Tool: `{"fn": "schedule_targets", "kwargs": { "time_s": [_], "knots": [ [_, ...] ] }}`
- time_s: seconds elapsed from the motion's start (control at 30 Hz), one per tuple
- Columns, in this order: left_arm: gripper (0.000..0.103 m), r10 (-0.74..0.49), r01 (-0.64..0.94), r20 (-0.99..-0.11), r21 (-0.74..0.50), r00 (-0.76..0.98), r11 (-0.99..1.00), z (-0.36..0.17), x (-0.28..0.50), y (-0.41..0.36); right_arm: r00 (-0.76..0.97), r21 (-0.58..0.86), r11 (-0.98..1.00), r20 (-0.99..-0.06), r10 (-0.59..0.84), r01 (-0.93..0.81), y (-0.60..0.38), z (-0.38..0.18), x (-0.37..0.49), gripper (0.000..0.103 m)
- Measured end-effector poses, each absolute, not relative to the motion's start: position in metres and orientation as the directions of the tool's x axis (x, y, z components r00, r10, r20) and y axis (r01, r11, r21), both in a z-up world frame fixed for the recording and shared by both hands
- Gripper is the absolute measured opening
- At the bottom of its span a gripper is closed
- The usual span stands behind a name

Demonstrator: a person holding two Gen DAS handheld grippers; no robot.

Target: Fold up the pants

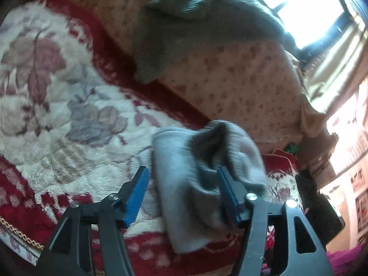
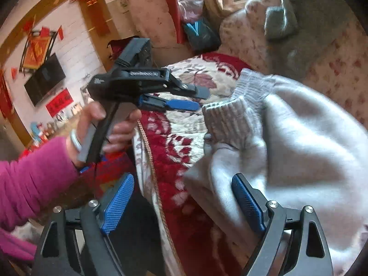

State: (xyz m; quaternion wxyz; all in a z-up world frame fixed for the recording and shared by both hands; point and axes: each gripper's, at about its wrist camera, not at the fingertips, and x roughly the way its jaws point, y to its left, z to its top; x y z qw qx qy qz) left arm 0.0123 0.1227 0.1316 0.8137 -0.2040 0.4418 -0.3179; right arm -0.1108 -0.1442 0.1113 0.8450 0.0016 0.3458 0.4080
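Observation:
The light grey pants point(image 1: 184, 207) lie bunched on a red and cream floral blanket point(image 1: 57, 80), with a ribbed cuff point(image 2: 230, 119) at their near end. My left gripper point(image 1: 182, 184) is open. A fold of the pants sits loose between its blue pads and brushes the right one. In the right wrist view a hand in a pink sleeve point(image 2: 34, 179) holds the left gripper point(image 2: 202, 100) just left of the cuff. My right gripper point(image 2: 182, 197) stands wide open over the blanket's edge; its right pad rests beside the pants point(image 2: 310, 149), not gripping them.
A darker grey garment point(image 1: 195, 23) lies farther back on a pinkish flowered sheet point(image 1: 241, 80). A bright window point(image 1: 310, 11) is beyond it. The bed's corded edge point(image 2: 151, 172) drops to the floor at left. A wall-mounted screen point(image 2: 46, 78) and bags point(image 2: 197, 32) stand behind.

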Motion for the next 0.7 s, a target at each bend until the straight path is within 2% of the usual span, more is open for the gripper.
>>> {"fn": "schedule_targets", "kwargs": {
  "time_s": [0.17,0.3,0.5,0.53,0.63,0.7],
  "knots": [
    [0.071,-0.704,0.439,-0.579,-0.551,0.412,0.709,0.167,-0.017,0.087,0.534,0.310,0.763,-0.567,0.627,-0.568,-0.212,0.123,-0.127,0.091],
    [0.075,-0.716,0.481,-0.569,-0.533,0.405,0.696,0.181,-0.031,0.058,0.602,0.268,0.859,-0.623,0.500,-0.436,-0.266,0.112,-0.129,0.091],
    [0.077,-0.698,0.533,-0.570,-0.462,0.434,0.709,0.194,-0.051,0.013,0.608,0.225,0.878,-0.648,0.459,-0.422,-0.278,0.106,-0.134,0.090],
    [0.077,-0.694,0.537,-0.573,-0.454,0.435,0.711,0.194,-0.052,0.007,0.610,0.211,0.879,-0.650,0.453,-0.428,-0.275,0.106,-0.137,0.087],
    [0.079,-0.664,0.545,-0.592,-0.404,0.456,0.734,0.190,-0.057,-0.012,0.619,0.135,0.885,-0.669,0.412,-0.445,-0.265,0.093,-0.133,0.066],
    [0.079,-0.606,0.537,-0.634,-0.333,0.480,0.775,0.178,-0.059,-0.025,0.621,0.122,0.888,-0.673,0.402,-0.443,-0.263,0.086,-0.131,0.060]
  ]
}}
